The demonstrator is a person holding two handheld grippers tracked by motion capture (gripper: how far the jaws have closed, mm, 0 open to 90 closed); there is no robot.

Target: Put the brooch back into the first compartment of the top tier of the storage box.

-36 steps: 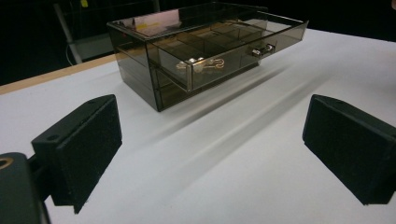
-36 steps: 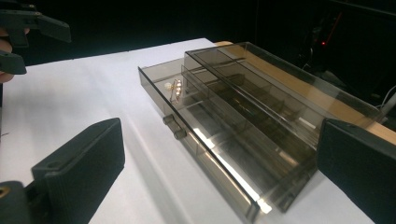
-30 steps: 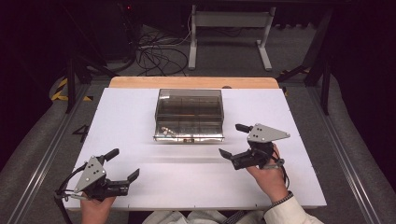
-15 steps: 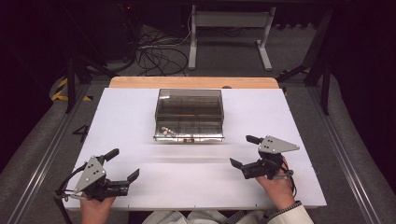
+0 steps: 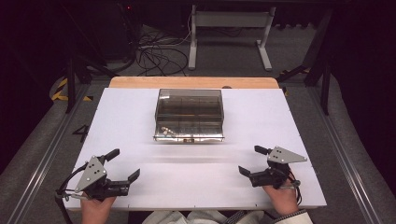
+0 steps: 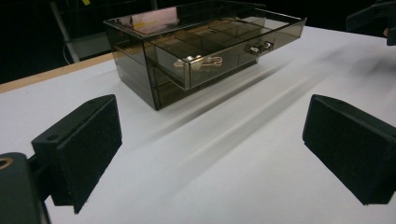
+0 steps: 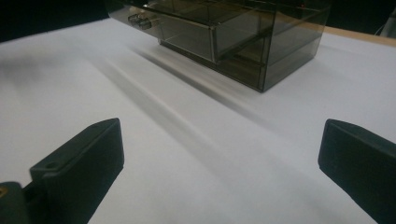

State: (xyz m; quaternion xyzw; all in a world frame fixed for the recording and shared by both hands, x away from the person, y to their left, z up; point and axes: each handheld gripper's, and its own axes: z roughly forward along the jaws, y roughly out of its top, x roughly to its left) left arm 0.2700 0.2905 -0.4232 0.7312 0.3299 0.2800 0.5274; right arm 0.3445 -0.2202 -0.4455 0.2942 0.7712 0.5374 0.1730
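Observation:
A smoked clear plastic drawer box [image 5: 189, 109] stands at the middle of the white table [image 5: 140, 154]. Its top drawer [image 6: 233, 49] is pulled out toward me and has a small metal knob [image 6: 259, 47]. A small gold and pearl trinket [image 6: 198, 61] lies in the drawer's front left compartment. My left gripper [image 5: 122, 163] rests open at the near left corner with nothing between its black pads [image 6: 84, 144]. My right gripper [image 5: 253, 160] sits open near the front right edge, also holding nothing. Both are well apart from the box.
A wooden strip [image 5: 194, 82] runs along the table's far edge. Beyond it, on the dark floor, are a tangle of cables [image 5: 159, 51] and a grey metal stand [image 5: 229, 28]. Rails run along both sides of the table.
My right gripper has drawn back from the drawer front toward the near right edge of the table. The left gripper has stayed in place.

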